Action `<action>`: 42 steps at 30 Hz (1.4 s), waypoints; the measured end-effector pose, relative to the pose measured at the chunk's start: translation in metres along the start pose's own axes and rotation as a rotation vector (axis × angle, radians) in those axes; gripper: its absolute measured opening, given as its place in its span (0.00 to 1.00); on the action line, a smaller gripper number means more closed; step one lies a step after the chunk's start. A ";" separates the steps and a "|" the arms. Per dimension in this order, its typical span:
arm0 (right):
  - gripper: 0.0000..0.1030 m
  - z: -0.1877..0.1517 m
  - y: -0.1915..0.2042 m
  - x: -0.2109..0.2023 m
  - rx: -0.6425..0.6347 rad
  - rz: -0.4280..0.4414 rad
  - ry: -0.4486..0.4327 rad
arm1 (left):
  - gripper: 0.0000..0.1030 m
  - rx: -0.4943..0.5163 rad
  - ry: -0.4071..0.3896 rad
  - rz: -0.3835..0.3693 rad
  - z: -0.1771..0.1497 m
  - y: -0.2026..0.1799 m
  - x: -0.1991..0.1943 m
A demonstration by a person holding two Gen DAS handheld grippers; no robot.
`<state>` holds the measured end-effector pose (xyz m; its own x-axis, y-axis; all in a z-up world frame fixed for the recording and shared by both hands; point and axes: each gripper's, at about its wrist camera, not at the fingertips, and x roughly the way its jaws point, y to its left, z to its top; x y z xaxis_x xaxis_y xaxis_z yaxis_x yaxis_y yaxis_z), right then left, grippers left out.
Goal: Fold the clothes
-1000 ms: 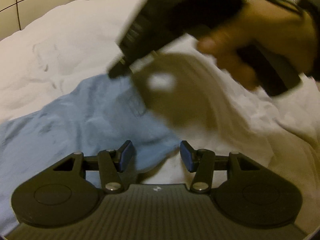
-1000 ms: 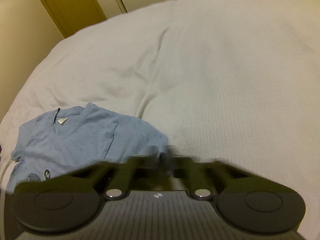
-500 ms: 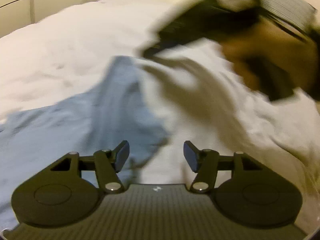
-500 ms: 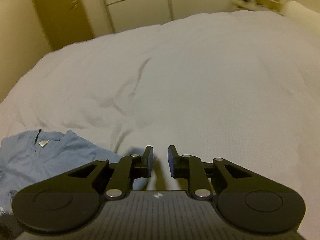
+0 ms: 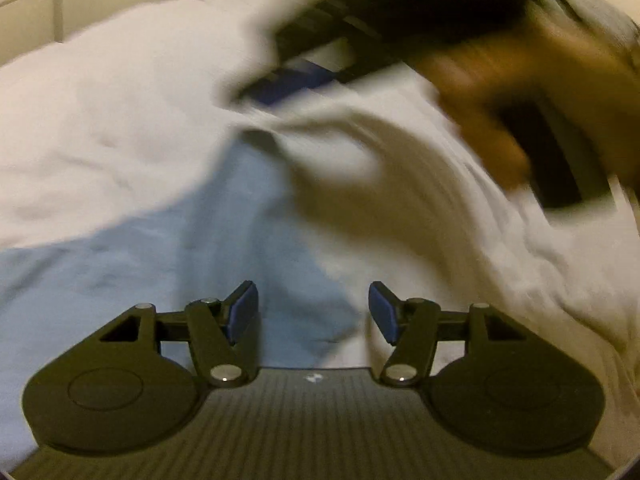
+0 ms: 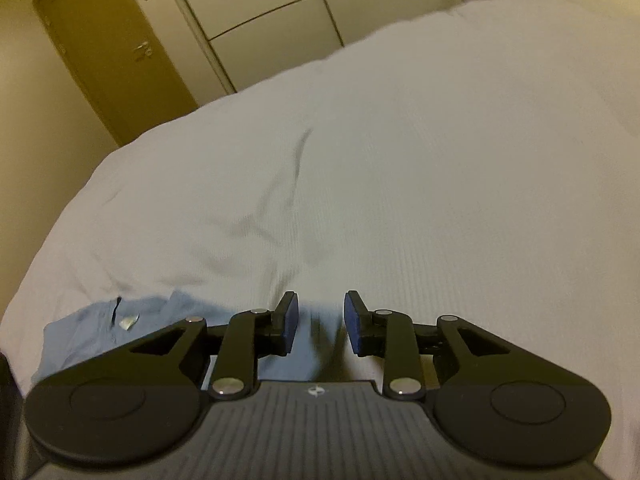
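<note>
a light blue t-shirt (image 6: 100,336) lies rumpled on the white bedcover (image 6: 400,160), collar tag showing.

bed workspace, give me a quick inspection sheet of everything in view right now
surface: white bed cover, creased, bare beyond the garment
job's things: light blue t-shirt lying loose on the cover, neck label showing, not neatly folded
clutter: nothing seen
grippers: left claw open above the shirt's edge, holding nothing; right claw open, empty, by the shirt's edge; in the left wrist view it is a blurred shape in a hand
cables: nothing seen
surroundings: brown door, pale panelled wall, blurred items at the far end of the bed
</note>
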<state>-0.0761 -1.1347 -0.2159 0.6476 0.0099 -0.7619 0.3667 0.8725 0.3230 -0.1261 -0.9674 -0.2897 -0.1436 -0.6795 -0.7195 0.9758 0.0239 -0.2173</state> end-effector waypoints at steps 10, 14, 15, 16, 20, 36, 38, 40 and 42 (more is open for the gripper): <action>0.33 0.032 0.009 0.036 -0.184 0.044 0.287 | 0.55 0.007 0.029 -0.066 -0.014 -0.019 -0.005; 0.24 0.029 0.009 0.040 -0.174 0.055 0.341 | 0.55 -0.055 -0.064 -0.014 -0.008 -0.003 -0.026; 0.22 0.030 0.007 0.038 -0.163 0.057 0.339 | 0.56 -0.078 -0.080 0.000 -0.008 0.004 -0.031; 0.04 0.032 0.005 0.033 -0.149 0.059 0.326 | 0.56 -0.101 -0.096 0.014 -0.007 0.011 -0.035; 0.01 0.043 0.000 0.019 -0.113 0.020 0.237 | 0.58 -0.158 -0.073 0.038 -0.009 0.026 -0.024; 0.20 -0.017 0.048 -0.033 -0.272 0.063 0.066 | 0.59 -0.124 0.056 0.049 -0.053 0.008 -0.045; 0.20 -0.041 0.058 -0.020 -0.304 0.092 0.135 | 0.59 -0.133 0.071 0.099 -0.064 0.010 -0.060; 0.20 -0.060 0.055 -0.006 -0.282 0.090 0.181 | 0.59 -0.161 0.084 0.154 -0.078 0.018 -0.078; 0.20 -0.074 0.049 -0.003 -0.274 0.039 0.211 | 0.59 -0.199 0.102 0.215 -0.093 0.028 -0.098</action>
<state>-0.1100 -1.0561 -0.2394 0.4943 0.1217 -0.8607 0.1331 0.9679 0.2133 -0.1004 -0.8320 -0.2865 0.0371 -0.5660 -0.8235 0.9356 0.3091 -0.1703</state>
